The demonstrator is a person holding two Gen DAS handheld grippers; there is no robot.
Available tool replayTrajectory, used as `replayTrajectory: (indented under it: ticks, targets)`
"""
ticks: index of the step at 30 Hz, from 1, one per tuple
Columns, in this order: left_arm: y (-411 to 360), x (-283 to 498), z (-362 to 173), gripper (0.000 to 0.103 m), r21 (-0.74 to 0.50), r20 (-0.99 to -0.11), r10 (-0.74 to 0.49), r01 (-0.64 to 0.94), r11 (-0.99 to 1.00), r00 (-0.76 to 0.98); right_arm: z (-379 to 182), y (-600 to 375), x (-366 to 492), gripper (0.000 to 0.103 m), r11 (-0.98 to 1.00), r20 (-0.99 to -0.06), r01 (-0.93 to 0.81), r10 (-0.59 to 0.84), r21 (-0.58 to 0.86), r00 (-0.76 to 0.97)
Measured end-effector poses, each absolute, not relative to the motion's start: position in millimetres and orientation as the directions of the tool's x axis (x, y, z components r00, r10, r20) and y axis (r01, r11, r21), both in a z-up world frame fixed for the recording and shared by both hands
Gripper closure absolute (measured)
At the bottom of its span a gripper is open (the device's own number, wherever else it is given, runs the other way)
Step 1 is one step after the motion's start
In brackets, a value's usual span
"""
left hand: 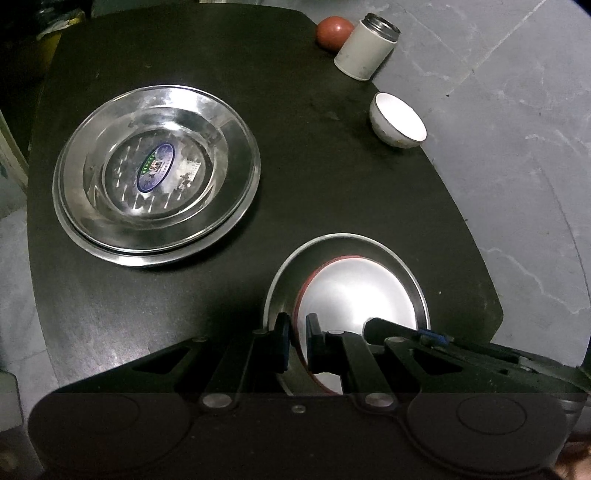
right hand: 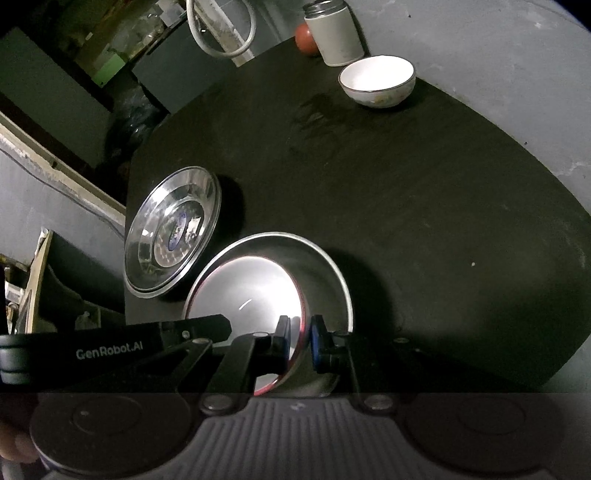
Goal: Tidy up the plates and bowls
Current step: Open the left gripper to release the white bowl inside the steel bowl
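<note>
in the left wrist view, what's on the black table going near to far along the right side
red-rimmed steel bowl sitting in a steel plate and pinched at its rim by the left hand-held gripper → small white ceramic bowl → white cylindrical canister → red ball

Both grippers are black, with blue pads [right hand: 317, 341] and silver pivot screws [left hand: 216, 400]. One arm reads "GenRobot.AI" [right hand: 109, 345] in white.

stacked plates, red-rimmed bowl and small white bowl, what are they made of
Stacked plates: polished steel, by the mirror glare.
Red-rimmed bowl: brushed metal inside, likely steel; the red outside may be plastic or paint.
Small white bowl: glazed ceramic, it seems, glossy with a thin dark rim line.
</note>
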State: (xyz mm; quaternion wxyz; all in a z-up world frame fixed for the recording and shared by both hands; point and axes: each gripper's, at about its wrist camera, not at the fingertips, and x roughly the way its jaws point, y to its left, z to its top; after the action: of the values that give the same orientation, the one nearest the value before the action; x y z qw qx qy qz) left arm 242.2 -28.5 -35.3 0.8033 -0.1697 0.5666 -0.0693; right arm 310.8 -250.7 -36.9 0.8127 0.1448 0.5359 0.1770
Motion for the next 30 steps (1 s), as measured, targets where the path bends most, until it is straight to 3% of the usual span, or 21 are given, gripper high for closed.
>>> replayTrajectory:
  ticks: [10, 30]
  targets:
    - [-32.7, 244.6, -34.6, 0.089, -0.326, -0.896, -0.287, -0.062, 0.943, 0.340, -34.7, -249.9, 310.8, 0.090, 0.898, -0.826, -0.157, 0.440, 0.411, 0.354]
    - [-30.8, 239.8, -31.4, 0.086, -0.344, -0.893, -0.303, -0.071, 0.936, 0.332, -30.9, -251.9, 305.0, 0.086, 0.902, -0.826, -0.159, 0.431, 0.400, 0.365]
